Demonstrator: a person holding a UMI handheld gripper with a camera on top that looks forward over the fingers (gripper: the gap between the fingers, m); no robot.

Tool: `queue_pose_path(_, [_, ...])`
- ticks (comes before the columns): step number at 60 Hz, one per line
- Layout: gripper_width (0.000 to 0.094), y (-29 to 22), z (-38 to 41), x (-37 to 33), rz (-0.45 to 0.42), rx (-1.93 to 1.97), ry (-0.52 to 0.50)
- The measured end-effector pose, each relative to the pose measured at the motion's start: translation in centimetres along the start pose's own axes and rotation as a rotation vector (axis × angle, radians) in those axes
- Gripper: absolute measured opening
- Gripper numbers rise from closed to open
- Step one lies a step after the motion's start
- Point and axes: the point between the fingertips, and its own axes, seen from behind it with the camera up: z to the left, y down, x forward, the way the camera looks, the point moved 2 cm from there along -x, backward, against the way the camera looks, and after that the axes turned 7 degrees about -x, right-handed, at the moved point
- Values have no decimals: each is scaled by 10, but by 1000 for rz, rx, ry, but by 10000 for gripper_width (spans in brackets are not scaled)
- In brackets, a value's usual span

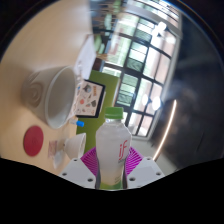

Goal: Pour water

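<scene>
My tongs (109, 172) are clenched on a bottle (111, 150) — it stands between the two pink pads (91, 160), and both seem to press on its sides, with the lower part of the bottle dropping out of sight below them. The view is tilted, so the bottle is likely leaning as I hold it.

The bottle is pale, translucent plastic with a green cap (115, 115) at the far end from my fingers. The cap looks to be on yet; if so, it must come off before any water runs.

Ahead and to the left of the fingers, a white paper cup (56, 92) shows its open mouth toward me. Nearer, just left of the fingers, lies a round red lid or disc (34, 141) on the table (22, 110). Beyond the cup, a green box or card (97, 97); I cannot make out what it is.

Handling, as I judge it: thin plastic, smooth, likely to give and slip under a hard squeeze — hold the middle of the body, firm but not crushing. Weight depends on the fill, which I cannot read. The paper cup is light and would tip at a nudge.
</scene>
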Motion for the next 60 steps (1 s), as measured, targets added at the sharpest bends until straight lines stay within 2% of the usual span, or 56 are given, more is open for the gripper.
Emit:
queue_pose_path(2, [294, 1, -2, -17, 19, 195, 3])
queue_pose_path(5, [294, 4, 4, 0, 13, 499, -18])
queue_pose_path(6, [294, 8, 5, -29, 14, 600, -5])
queue_pose_path(10, [293, 10, 16, -1, 33, 1007, -59])
queue_pose_path(13, [294, 8, 27, 11, -9, 1275, -91])
queue_pose_path(15, [294, 3, 42, 1, -5, 1481, -82])
queue_pose_path(16, [293, 2, 45, 5, -5, 1548, -115])
queue_pose_path(21, [294, 7, 78, 14, 63, 1779, -188])
queue_pose_path(24, [294, 7, 89, 17, 61, 1850, -199])
queue_pose_path(25, [294, -10, 107, 27, 59, 1876, -191])
queue_pose_path(26, [294, 2, 101, 19, 55, 1878, -193])
queue_pose_path(35, [300, -11, 127, 27, 94, 1869, -271])
queue_pose_path(43, [303, -10, 120, 17, 58, 1776, -241])
queue_pose_path(51, [317, -13, 123, 17, 79, 1765, -236])
queue_pose_path(55, [345, -13, 123, 19, 84, 1771, -240])
queue_pose_path(60, [455, -15, 121, 16, 91, 1764, -248])
